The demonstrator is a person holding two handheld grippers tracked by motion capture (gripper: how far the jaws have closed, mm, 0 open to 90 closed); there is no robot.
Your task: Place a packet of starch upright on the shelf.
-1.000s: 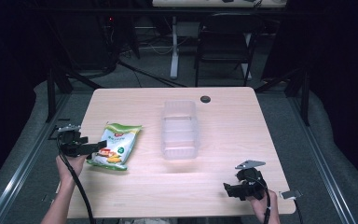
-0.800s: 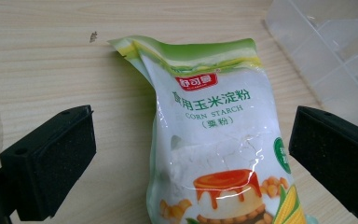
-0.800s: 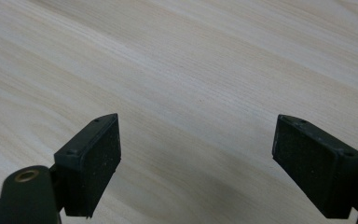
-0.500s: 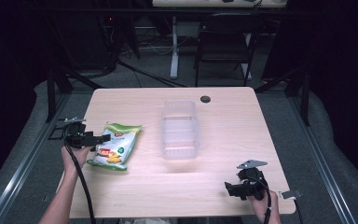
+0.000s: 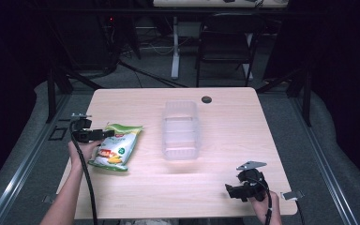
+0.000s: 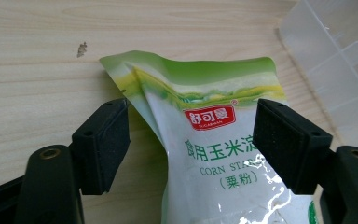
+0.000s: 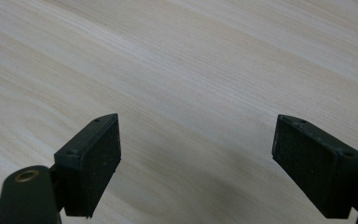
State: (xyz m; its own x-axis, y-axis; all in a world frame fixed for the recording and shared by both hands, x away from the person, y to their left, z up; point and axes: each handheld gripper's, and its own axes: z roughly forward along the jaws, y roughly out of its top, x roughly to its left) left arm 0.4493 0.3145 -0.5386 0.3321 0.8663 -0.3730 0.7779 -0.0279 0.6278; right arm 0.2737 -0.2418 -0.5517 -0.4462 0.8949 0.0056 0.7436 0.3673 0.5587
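A green and white bag of corn starch lies flat on the left part of the wooden table. My left gripper reaches in from the bag's left, its jaws around the bag's top end. In the left gripper view the bag sits between the two black pads, which have just been closing; the left pad still shows a gap to the bag, so my left gripper is open. Near the table's front right edge my right gripper rests open, with bare wood between the jaws of the right gripper.
A clear plastic container stands in the middle of the table, to the right of the bag; its wall shows close by in the left gripper view. A small black disc sits near the far edge. A chair stands behind the table.
My left gripper has slid right, onto the bag's top end, and its jaws have narrowed around it. The right gripper and the container have stayed where they were.
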